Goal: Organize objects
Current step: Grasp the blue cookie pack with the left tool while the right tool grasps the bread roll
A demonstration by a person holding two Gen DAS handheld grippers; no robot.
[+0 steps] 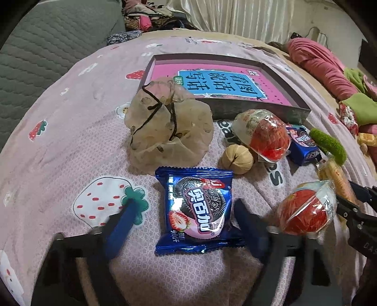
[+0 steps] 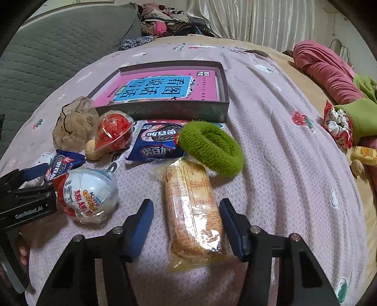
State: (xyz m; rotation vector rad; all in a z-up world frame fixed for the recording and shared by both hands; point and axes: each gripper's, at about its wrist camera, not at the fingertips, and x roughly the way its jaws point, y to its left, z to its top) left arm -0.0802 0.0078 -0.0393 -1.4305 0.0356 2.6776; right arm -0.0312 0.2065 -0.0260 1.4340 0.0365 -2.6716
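Note:
A blue strawberry cookie packet (image 1: 195, 209) lies flat on the pink sheet between the fingers of my left gripper (image 1: 183, 204), which is open; its left finger stands clear of the wrapper. My right gripper (image 2: 186, 203) is open astride a long clear-wrapped cracker pack (image 2: 193, 211), with a gap at the left finger. Behind lie a shallow grey box (image 2: 165, 110) holding a pink book, a beige drawstring pouch (image 1: 165, 127), a walnut (image 1: 236, 159), two wrapped red toy eggs (image 1: 268, 134) (image 2: 87, 195), a second cookie packet (image 2: 157, 141) and a green fuzzy hair ring (image 2: 212, 146).
All of it sits on a bed with a strawberry-print sheet (image 2: 282, 141). A grey quilted cushion (image 1: 47, 47) rises at the far left. Piled pink and green clothes (image 2: 334, 77) line the right edge, and a curtain (image 2: 247, 21) hangs behind.

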